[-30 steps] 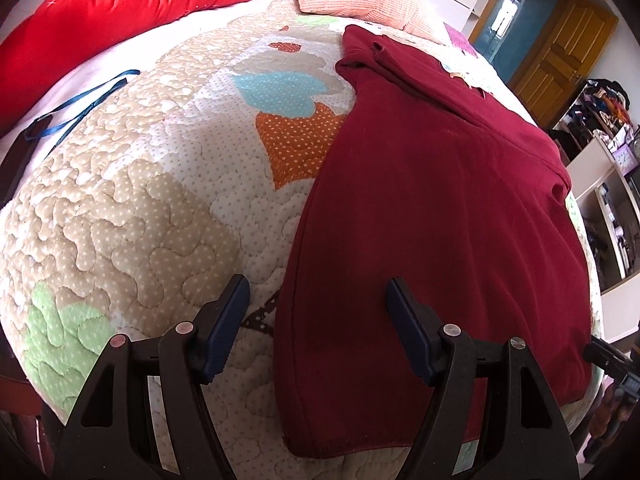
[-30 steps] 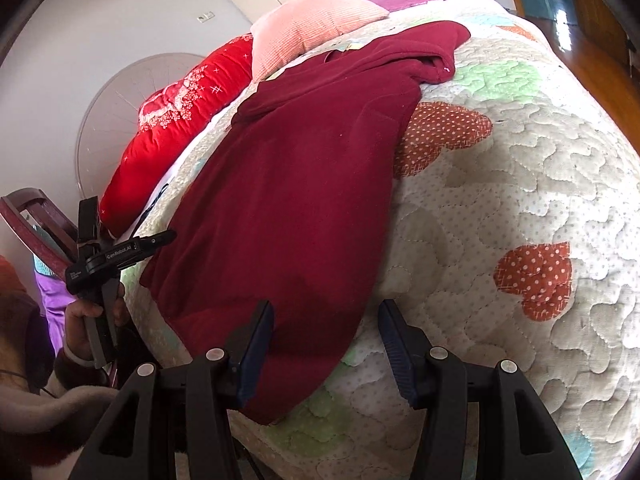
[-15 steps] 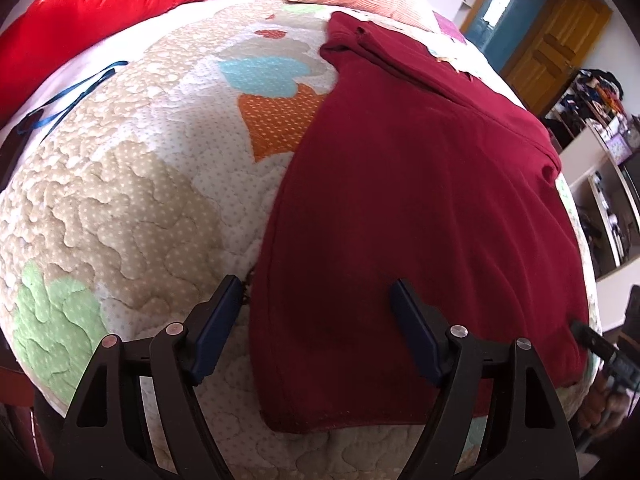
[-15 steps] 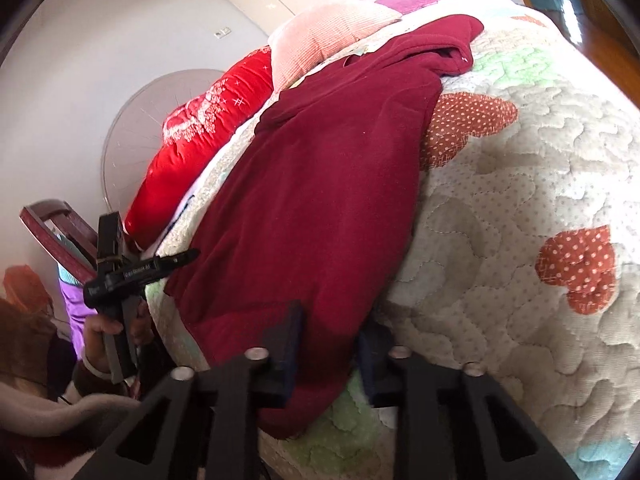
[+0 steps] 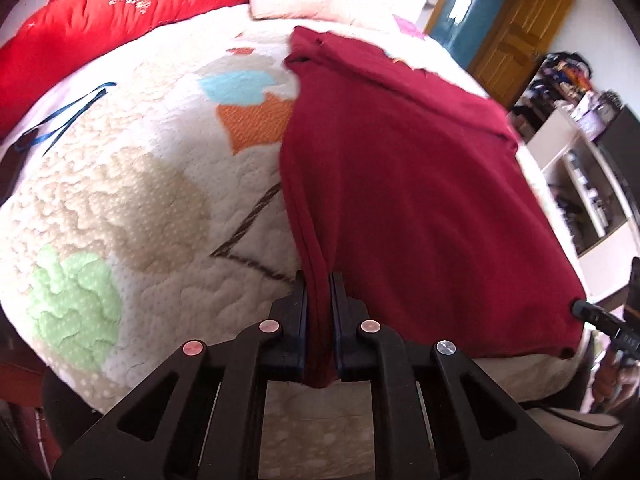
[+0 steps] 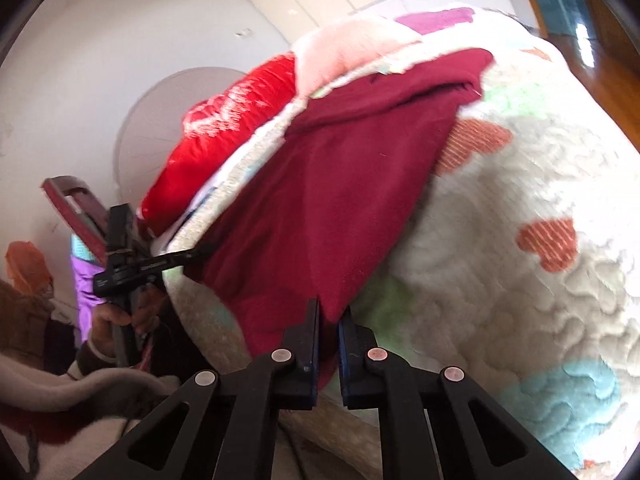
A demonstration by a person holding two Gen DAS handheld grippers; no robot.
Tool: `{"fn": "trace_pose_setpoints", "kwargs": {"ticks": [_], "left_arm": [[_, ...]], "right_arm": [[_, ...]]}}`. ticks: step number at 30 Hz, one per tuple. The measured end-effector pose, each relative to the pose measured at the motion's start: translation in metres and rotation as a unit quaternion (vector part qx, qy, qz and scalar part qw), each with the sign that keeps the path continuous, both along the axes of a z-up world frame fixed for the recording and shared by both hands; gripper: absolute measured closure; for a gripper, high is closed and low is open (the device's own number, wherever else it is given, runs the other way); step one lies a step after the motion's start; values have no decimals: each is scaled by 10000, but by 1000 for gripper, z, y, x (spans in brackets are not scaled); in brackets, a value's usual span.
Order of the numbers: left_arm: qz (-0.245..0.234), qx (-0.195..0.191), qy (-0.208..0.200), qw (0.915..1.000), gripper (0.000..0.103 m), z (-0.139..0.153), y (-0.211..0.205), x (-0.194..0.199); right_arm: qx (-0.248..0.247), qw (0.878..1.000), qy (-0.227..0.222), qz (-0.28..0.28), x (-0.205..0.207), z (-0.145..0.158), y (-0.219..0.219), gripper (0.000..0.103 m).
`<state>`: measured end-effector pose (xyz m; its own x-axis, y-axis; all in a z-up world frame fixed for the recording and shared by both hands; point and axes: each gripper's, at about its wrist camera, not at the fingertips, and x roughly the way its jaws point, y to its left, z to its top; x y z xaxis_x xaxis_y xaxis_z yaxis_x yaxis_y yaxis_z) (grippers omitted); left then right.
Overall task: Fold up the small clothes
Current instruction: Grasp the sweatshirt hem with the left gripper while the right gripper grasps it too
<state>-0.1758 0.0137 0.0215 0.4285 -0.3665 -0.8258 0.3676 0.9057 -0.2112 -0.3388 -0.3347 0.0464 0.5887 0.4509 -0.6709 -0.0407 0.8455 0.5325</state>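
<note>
Lying spread on the quilted bed [image 5: 120, 208], the maroon garment [image 5: 400, 184] is looking soft, light and limp. Both tools are pinching its near hem corners, left tool [image 5: 319, 312] and right tool [image 6: 329, 332] fully clamped; holding corners is keeping the edge taut.

Garment [image 5: 400, 184] lies on quilt [image 5: 132, 184], pillows [image 5: 120, 4] behind

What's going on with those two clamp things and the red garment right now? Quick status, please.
Left gripper jaws shut on garment near corner. Right gripper shut on the other near corner. Garment flat on quilt. Nothing in the way.
</note>
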Motion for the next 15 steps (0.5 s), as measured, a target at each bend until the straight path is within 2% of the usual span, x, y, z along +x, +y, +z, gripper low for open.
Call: {"fn": "trace_pose_setpoints", "kwargs": {"ticks": [3,5,6,7,8,10,12,15], "left_arm": [[93,-244,184,9995,95,0,10,3],[162,-337,149,9992,95,9,17,1],[201,-351,141,9991,95,12,20,1],[254,-422,188,9986,95,14,24,2],[273,-495,251,9981,94,15,27,4],[342,-623,395,9967,81,14,31,7],[388,-562,391,9969,60,13,31,7],[352,-406,330,9980,57,11,26,3]], "right_arm": [[206,9997,75,-100,2,-5,1,94],[351,9993,75,-121,1,-4,-2,75],[391,9991,122,-103,-1,-5,-4,56],[431,9989,156,-69,-1,-6,-4,51],[455,9988,164,-10,-2,-7,-3,51],[436,9989,169,95,-2,-8,0,51],[442,9987,149,222,-1,-11,5,51],[495,9981,149,332,0,-15,9,51]]}}
